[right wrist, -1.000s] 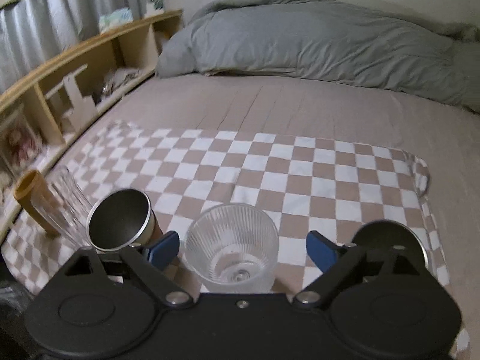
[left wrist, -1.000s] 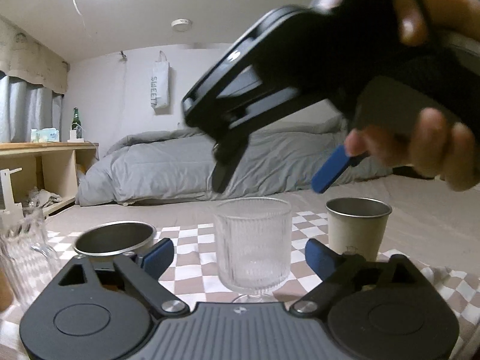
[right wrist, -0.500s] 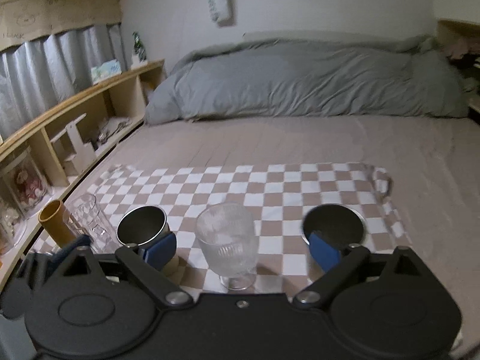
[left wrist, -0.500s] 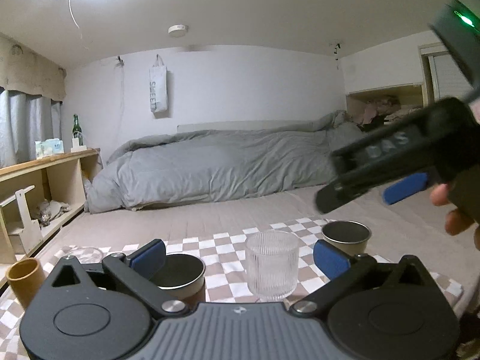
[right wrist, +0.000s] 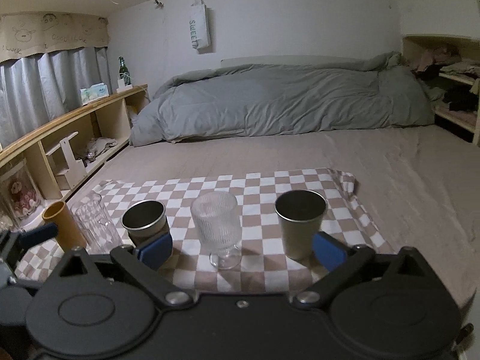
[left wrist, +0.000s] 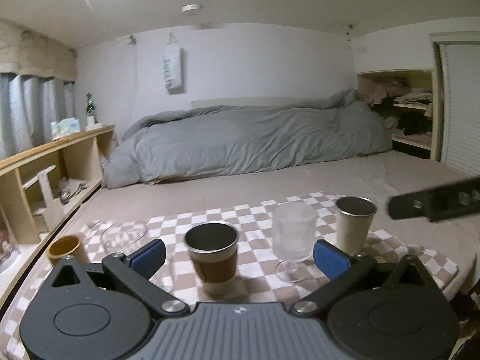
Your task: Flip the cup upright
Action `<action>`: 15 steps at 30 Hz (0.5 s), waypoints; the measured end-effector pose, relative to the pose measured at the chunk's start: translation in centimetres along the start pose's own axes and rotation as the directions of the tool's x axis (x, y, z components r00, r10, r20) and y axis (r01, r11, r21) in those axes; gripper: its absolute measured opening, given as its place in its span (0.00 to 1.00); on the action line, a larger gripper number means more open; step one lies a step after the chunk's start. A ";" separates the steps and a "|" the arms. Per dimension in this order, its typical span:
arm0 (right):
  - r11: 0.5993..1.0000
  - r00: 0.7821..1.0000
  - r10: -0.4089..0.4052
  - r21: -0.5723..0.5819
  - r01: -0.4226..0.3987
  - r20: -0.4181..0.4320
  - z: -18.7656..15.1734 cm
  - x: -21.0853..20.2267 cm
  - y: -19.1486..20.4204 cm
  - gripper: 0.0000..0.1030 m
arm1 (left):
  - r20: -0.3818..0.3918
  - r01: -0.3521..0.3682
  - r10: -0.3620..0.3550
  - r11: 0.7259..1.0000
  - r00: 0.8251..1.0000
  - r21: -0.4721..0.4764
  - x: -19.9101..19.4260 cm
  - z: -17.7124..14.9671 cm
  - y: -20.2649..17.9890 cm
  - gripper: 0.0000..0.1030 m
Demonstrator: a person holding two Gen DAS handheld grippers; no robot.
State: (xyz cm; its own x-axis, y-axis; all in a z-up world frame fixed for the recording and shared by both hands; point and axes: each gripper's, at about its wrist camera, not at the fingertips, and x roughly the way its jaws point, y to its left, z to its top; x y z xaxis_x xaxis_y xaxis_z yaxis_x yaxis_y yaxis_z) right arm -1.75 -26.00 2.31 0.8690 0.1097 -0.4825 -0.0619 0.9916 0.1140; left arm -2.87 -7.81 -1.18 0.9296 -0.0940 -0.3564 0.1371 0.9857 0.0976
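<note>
Checked cloth (right wrist: 270, 180) on the bed, carrying a row of five vessels. Over the last second your two grippers have backed away from the row: the ribbed glass cup (right wrist: 216, 220), which filled the space between the right gripper's fingers a second ago, now stands clear in front of them, stem foot down and mouth up. Judged from this, the flip is done and you are retreating.

Right gripper (right wrist: 241, 250): jaws spread wide, nothing between the blue pads; the cup lies beyond them, centred, untouched. Left gripper (left wrist: 240, 255): likewise released and empty, now facing the brown-sleeved metal cup (left wrist: 212, 255), with the glass cup to its right.

Flanking vessels: a plain metal tumbler (right wrist: 300, 225) to the right of the cup, the brown-sleeved cup to its left, then a clear tall glass (right wrist: 96, 222) and a tan cylinder (right wrist: 61, 225) at the cloth's left edge. All appear mouth up.

Hard to read: the tall glass smears to a transparent blur in the left view; the right gripper enters that view only as a dark bar at the frame edge, cut off. The near edge of the cloth is hidden behind both gripper bodies.
</note>
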 end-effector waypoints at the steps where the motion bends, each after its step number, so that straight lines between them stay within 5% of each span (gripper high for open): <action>1: 1.000 1.000 -0.010 -0.003 0.010 0.008 -0.4 -0.4 0.1 1.00 | -0.008 -0.007 0.007 1.000 1.000 -0.009 0.0 -0.1 0.3 1.00; 15: 0.999 0.999 -0.052 0.003 0.052 -0.016 -3.7 -1.2 1.8 1.00 | -0.080 0.003 -0.006 1.000 0.997 -0.026 -0.4 -1.1 1.3 1.00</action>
State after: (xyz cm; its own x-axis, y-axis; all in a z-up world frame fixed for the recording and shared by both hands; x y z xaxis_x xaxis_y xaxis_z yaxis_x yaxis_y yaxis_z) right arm -4.74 -24.09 -0.08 0.8629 0.0594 -0.5019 -0.0155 0.9957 0.0912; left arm -3.40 -6.37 -1.96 0.8985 -0.0880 -0.4301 0.1313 0.9887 0.0719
